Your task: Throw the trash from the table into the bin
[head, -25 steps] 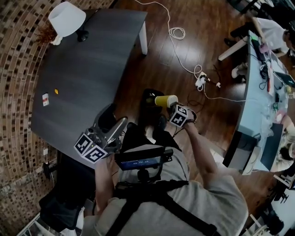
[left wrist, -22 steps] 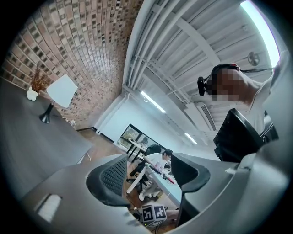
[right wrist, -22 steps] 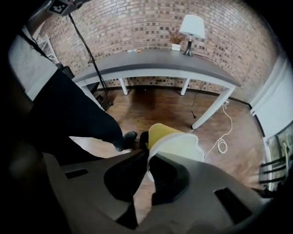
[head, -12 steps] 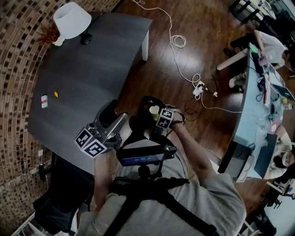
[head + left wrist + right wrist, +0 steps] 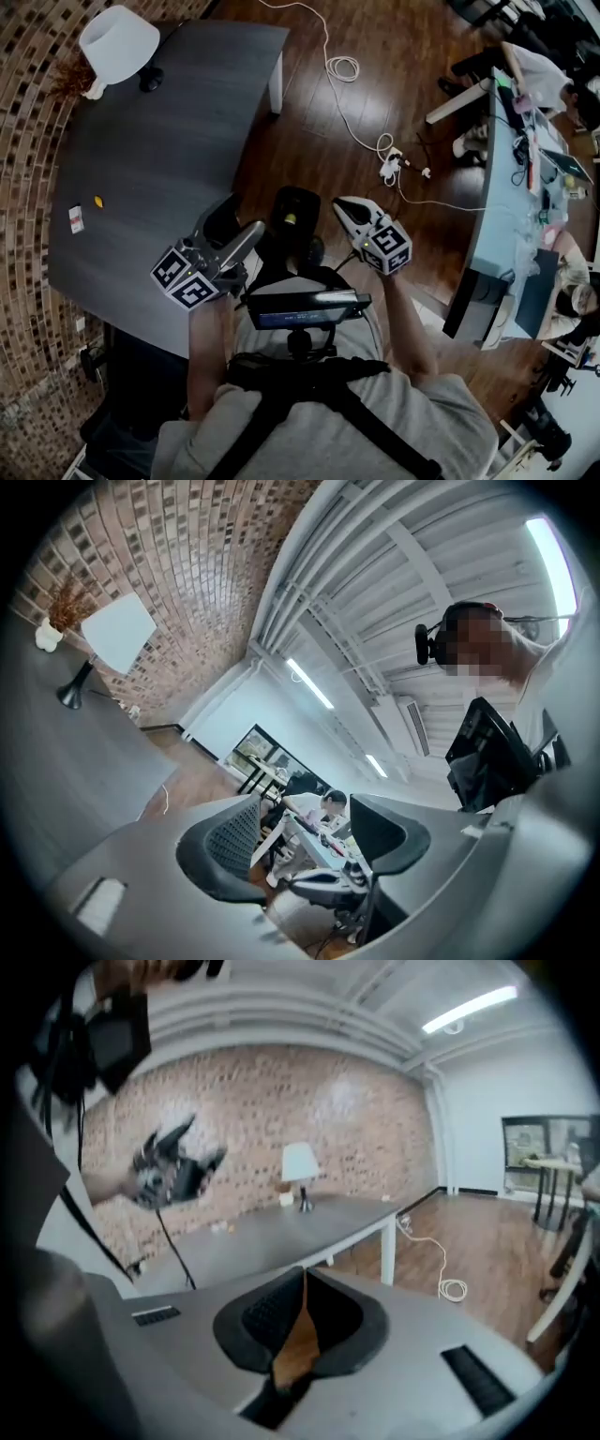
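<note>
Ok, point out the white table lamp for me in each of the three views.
Head view: the white table lamp is at top left, on the far end of the dark table.
Left gripper view: the lamp is at the left, in front of the brick wall.
Right gripper view: the lamp is small, just above centre.
Shared landmark: the brick wall beside the lamp, in all three views.

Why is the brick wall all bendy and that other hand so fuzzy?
Head view: the wide lens bows the brick wall. Right gripper view: the left tongs look smeared, corners go dark. Left gripper view: the ceiling light glares white.
</note>
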Available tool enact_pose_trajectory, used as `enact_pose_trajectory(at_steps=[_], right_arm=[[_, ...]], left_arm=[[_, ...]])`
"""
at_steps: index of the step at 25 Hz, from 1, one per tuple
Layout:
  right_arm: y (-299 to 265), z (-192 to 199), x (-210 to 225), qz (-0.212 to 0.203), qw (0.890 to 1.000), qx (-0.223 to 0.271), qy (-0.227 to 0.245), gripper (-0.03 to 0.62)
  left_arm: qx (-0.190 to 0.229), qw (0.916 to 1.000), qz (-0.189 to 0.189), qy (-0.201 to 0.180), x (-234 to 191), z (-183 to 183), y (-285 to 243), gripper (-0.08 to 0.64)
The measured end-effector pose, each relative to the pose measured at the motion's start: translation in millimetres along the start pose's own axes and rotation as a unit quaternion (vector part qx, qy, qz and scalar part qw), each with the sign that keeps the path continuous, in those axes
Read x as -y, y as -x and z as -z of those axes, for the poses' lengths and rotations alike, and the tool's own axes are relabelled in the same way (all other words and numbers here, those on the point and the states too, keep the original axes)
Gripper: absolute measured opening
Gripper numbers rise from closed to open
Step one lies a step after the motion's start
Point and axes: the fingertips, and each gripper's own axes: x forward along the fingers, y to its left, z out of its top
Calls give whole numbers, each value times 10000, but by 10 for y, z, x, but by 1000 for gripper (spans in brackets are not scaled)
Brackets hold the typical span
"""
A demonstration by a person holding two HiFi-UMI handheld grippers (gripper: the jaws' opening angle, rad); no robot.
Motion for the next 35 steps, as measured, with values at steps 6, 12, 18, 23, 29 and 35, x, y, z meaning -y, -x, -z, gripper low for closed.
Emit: enact_pose_trajectory(at_steps=[6,12,18,23,29,35], right_arm=[[658,-789,174,448,9878,1407,-496,11],[797,-960,107,378,9856,1626,-270,11],[837,-931,59,276,9860,1616,-299,11],[874,-910,40,155,9849,1709,-244,11],[917,-857,-13,-85,9844,1724,-334,11],[877,-671,37,-742,9802,1777,-462,12]], left_arm=[[-223,9990,301,-258,141,-5,-274,287],[-301,9978,322,-487,246,23,-403,287],[-453,9960,272,-719,331,87,-391,287],[-373,9965,216,-714,407,64,-388,285],[-272,9973,86,-678,495,74,-367,287],[26,9963,-503,-691,555,134,-245,287]])
